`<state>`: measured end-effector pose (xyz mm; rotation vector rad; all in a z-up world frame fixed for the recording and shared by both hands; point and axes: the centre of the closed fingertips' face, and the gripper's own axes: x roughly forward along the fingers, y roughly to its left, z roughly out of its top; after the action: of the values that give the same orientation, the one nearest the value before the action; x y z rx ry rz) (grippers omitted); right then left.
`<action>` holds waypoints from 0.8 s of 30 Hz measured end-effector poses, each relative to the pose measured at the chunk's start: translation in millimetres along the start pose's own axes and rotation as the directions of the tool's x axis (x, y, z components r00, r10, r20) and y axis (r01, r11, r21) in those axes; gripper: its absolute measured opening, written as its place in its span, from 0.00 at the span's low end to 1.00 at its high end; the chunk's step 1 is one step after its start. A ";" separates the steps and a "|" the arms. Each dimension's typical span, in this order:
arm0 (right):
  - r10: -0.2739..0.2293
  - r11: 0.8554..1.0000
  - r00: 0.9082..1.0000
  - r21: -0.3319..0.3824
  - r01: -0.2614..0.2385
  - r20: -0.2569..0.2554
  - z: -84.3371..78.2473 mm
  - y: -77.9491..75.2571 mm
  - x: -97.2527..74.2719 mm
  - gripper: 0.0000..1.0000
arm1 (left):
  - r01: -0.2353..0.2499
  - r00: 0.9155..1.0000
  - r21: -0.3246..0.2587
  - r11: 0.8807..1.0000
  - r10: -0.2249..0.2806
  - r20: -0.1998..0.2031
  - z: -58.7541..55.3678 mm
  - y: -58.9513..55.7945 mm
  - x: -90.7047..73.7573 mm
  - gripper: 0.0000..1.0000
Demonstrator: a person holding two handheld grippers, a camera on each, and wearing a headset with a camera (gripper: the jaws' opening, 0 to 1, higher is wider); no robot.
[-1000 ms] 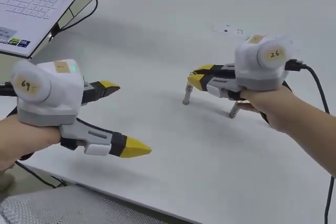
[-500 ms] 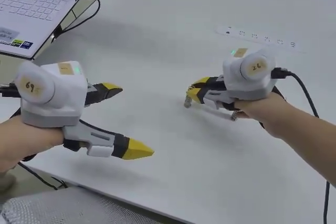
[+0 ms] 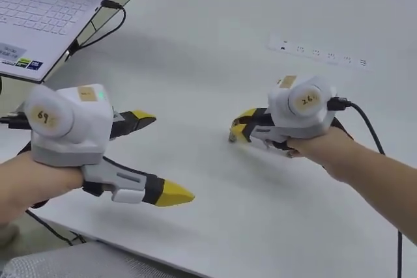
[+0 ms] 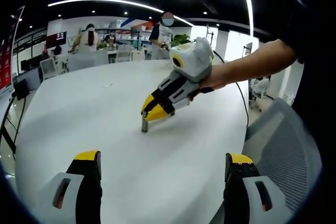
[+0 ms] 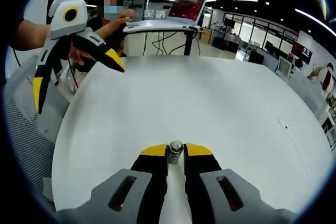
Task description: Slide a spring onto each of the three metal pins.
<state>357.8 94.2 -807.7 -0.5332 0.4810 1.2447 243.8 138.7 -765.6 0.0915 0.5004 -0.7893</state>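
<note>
The right gripper (image 3: 238, 132) is now lowered nearer the surface (image 3: 195, 43), fingers (image 5: 153, 153) clenched on the spring-clad pin (image 4: 144, 125) near the surface's middle, so seating is judged underway; the left gripper (image 3: 168, 155) is held released.

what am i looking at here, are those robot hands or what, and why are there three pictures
There is no robot here: a person carries two handheld grippers. The wide picture comes from a camera on the person's head. The two round ones come from cameras riding on the grippers themselves. The left gripper hangs open over the white table, holding nothing. The right gripper is closed on a small metal pin with a spring around it, standing on the table. A laptop sits off to the left.
</note>
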 end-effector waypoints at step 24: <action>-0.030 0.995 0.994 0.096 0.019 0.108 -2.2 7.8 -63.7 0.20 | 0.023 0.999 0.042 0.999 -0.024 0.027 27.7 -10.5 30.2 0.94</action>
<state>334.0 46.8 -771.5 -0.3880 0.4374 1.2144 265.4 104.2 -754.2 0.1137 0.4594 -0.8233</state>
